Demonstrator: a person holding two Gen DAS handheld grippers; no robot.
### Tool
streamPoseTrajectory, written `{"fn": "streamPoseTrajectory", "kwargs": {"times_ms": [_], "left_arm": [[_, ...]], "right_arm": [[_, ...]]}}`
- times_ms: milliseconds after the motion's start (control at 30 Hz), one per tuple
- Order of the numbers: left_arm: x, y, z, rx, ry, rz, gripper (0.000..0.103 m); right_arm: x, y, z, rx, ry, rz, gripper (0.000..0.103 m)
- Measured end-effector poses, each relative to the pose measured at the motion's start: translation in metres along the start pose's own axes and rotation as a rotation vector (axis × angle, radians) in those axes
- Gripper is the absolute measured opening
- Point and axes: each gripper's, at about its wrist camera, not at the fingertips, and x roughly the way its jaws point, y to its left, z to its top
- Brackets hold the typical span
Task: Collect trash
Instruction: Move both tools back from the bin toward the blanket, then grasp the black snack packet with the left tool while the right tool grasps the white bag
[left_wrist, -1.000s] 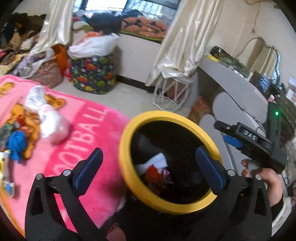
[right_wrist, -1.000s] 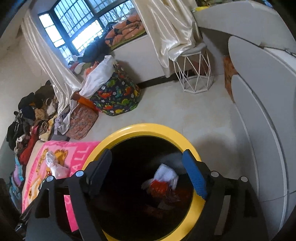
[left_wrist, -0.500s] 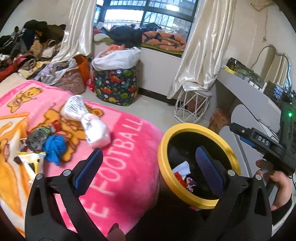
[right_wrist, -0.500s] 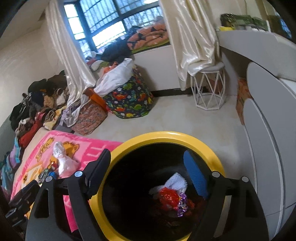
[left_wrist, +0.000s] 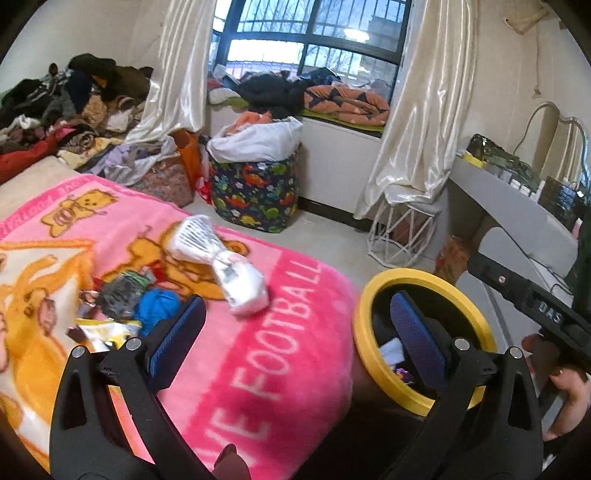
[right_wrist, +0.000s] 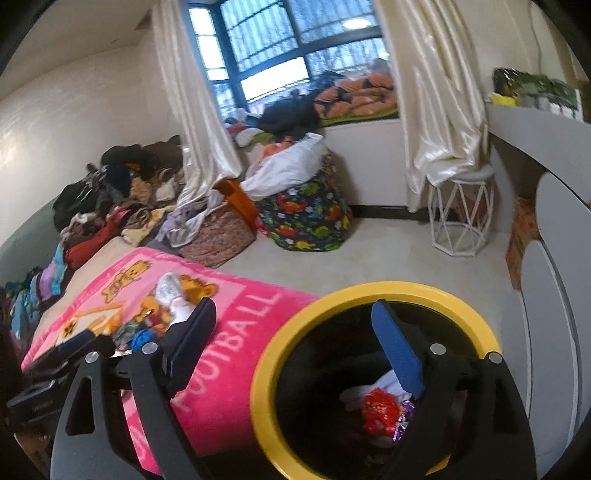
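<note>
Beside the pink blanket (left_wrist: 258, 369), yellow-rimmed black bin (right_wrist: 369, 291) holds crumpled wrappers (right_wrist: 376, 410); both grippers empty, spread.

- The yellow-rimmed bin (right_wrist: 369, 291) has its near edge cut off by the frame's bottom.
- Small scraps (left_wrist: 110, 295) on the pink blanket (left_wrist: 258, 332) are too blurred to identify.
- The right hand (left_wrist: 569, 391) is mostly hidden.
</note>
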Motion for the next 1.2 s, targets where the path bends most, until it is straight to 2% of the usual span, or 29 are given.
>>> {"fn": "streamPoseTrajectory", "kwargs": {"times_ms": [767, 967, 1100, 1200], "left_arm": [[-0.019, 0.119, -0.01, -0.185, -0.043, 0.145, 0.092], [-0.015, 0.144, -0.014, -0.204, -0.024, 0.178, 0.092], [-0.005, 0.157, -0.014, -0.201, 0.0, 0.193, 0.092], [0.009, 0.166, -0.011, -0.195, 0.036, 0.19, 0.084]], "right_arm": [[0.037, 0.111, -0.037, -0.212, 0.134, 0.137, 0.084], [0.061, 0.13, -0.039, -0.23, 0.179, 0.159, 0.084], [0.084, 0.136, -0.035, -0.189, 0.214, 0.182, 0.084], [0.102, 0.138, -0.032, -0.157, 0.239, 0.177, 0.084]]}}
